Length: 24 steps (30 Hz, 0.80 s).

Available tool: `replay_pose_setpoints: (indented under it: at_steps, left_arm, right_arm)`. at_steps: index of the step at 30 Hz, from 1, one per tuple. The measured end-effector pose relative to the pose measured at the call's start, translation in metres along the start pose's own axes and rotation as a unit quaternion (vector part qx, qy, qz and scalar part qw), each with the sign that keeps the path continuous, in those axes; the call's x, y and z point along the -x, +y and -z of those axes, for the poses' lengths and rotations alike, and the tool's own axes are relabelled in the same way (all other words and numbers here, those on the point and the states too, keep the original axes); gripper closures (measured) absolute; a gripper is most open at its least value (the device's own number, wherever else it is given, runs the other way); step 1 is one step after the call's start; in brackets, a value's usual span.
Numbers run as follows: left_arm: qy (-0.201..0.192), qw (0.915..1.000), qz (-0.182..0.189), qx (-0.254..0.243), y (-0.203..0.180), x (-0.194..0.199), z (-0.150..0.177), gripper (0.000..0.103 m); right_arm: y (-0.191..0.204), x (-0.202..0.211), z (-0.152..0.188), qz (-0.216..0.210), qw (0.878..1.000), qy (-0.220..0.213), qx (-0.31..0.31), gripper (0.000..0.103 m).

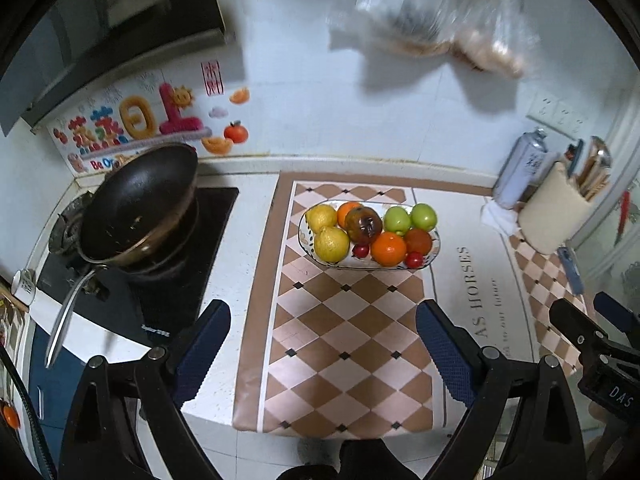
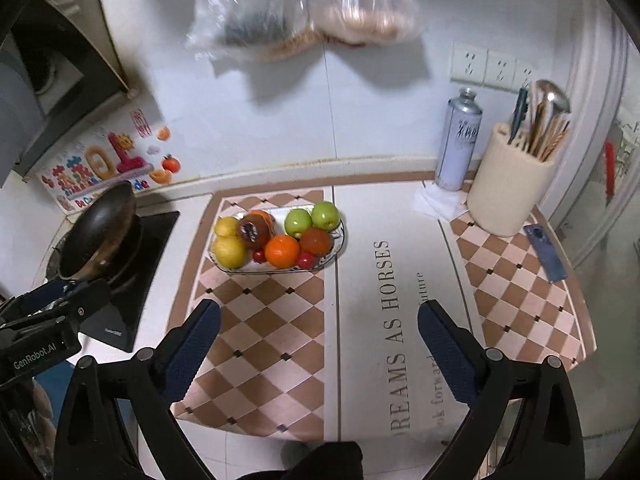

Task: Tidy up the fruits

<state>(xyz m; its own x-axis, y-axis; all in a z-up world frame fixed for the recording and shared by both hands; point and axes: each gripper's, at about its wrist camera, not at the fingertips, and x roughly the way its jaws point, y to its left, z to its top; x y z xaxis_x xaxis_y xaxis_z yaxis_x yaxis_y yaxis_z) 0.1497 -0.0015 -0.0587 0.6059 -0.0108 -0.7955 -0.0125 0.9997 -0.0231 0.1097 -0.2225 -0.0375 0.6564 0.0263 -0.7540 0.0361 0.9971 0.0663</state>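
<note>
White tiled wall (image 2: 380, 120) behind a white tabletop (image 1: 248, 208) w/ brown-and-cream diamond mat (image 2: 272, 340). Black range hood (image 1: 80, 40) top left, colourful sticker (image 1: 136, 124) under it. Wok (image 1: 136, 208) on black cooktop (image 1: 172, 292). Clear plastic bags (image 2: 304, 12) hang up high, blurred. Triple socket (image 2: 492, 66), spray can (image 2: 458, 140), cream utensil holder (image 2: 508, 188) at right.

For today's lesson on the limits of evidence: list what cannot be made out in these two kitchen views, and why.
- Hanging plastic bags: both views, motion blur; contents unclear.
- Spray can: both views, label too small to read.
- Mat lettering: cut short by the right tool in its own view.
- Plate: both views, fruit hides its pattern.
- Wok: handle's end blurred, left view.
</note>
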Motion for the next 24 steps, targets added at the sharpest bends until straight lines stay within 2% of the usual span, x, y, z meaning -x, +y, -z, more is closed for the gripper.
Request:
replay_pose_setpoints:
  at_steps: [5, 12, 17, 24]
  left_arm:
    - [-0.019, 0.9997, 0.005, -0.012, 0.009, 0.041, 0.016, 0.008]
    - [-0.033, 0.9993, 0.0, -0.015, 0.013, 0.071, 0.034, 0.008]
    - [-0.033, 0.9994, 0.005, -0.008, 0.009, 0.084, 0.041, 0.008]
    - [-0.039, 0.9992, 0.004, 0.0, 0.003, 0.09, 0.042, 0.008]
  right_arm:
    - [0.016, 0.047, 0.015, -0.002, 1.0, -0.023, 0.004, 0.002]
    - [0.026, 0.09, 0.027, -0.007, 0.999, -0.042, 0.018, 0.002]
    - [0.031, 0.105, 0.027, -0.018, 0.998, -0.045, 0.028, 0.002]
    - [0.026, 0.105, 0.025, -0.027, 0.998, -0.041, 0.028, 0.002]
